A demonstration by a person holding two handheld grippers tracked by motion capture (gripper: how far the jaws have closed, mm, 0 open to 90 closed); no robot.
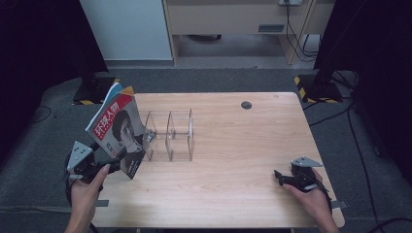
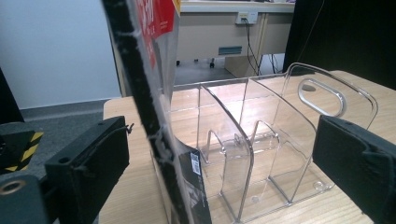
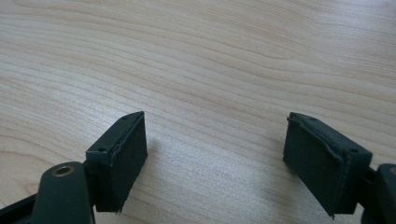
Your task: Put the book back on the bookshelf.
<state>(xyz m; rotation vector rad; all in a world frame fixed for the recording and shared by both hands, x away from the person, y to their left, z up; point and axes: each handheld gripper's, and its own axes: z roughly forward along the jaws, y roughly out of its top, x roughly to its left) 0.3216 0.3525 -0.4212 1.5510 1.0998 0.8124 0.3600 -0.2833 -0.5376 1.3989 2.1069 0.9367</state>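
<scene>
A magazine [image 1: 119, 128] with a red cover stands tilted at the table's left, its lower corner on the wood beside a clear acrylic file organizer [image 1: 170, 136] with upright dividers. My left gripper [image 1: 116, 162] is at the magazine's lower edge. In the left gripper view the jaws of my left gripper [image 2: 226, 135] stand wide apart, and the magazine's edge [image 2: 144, 107] rises between them close to the left pad [image 2: 93, 158]. I cannot tell whether it touches that pad. The organizer [image 2: 261, 140] lies just beyond. My right gripper [image 1: 278, 175] rests open near the front right, nothing between its jaws [image 3: 215, 140].
The wooden table [image 1: 233, 145] has a round cable hole [image 1: 246, 105] at the back right. On the floor behind it stand two black bases with yellow-black tape [image 1: 94, 90] [image 1: 316, 87]. A beige desk [image 1: 228, 19] stands farther back.
</scene>
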